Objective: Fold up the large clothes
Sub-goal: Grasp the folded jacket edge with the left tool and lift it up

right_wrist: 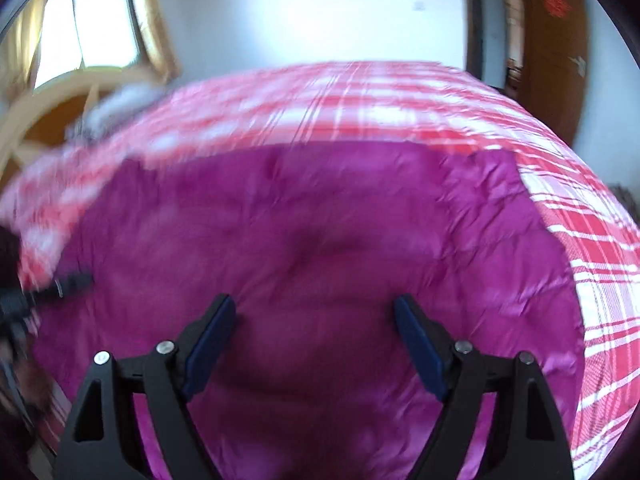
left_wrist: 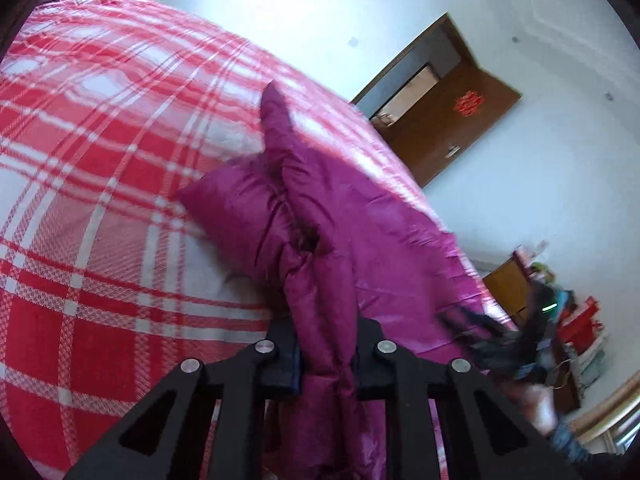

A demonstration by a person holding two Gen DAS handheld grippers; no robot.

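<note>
A large magenta padded jacket (right_wrist: 312,232) lies spread on a bed with a red and white plaid sheet (right_wrist: 400,96). My left gripper (left_wrist: 326,344) is shut on a bunched fold of the jacket (left_wrist: 320,220), which rises up between its fingers and ends in a raised sleeve tip. My right gripper (right_wrist: 314,312) is open and empty, hovering just above the flat middle of the jacket. It also shows blurred at the right of the left wrist view (left_wrist: 492,336). The left gripper shows blurred at the left edge of the right wrist view (right_wrist: 48,288).
The plaid sheet (left_wrist: 100,160) stretches wide to the left of the jacket. A brown door (left_wrist: 452,108) stands in the white wall beyond the bed. A cluttered low cabinet (left_wrist: 552,304) stands at the right. A window and wooden headboard (right_wrist: 80,80) are at the bed's far left.
</note>
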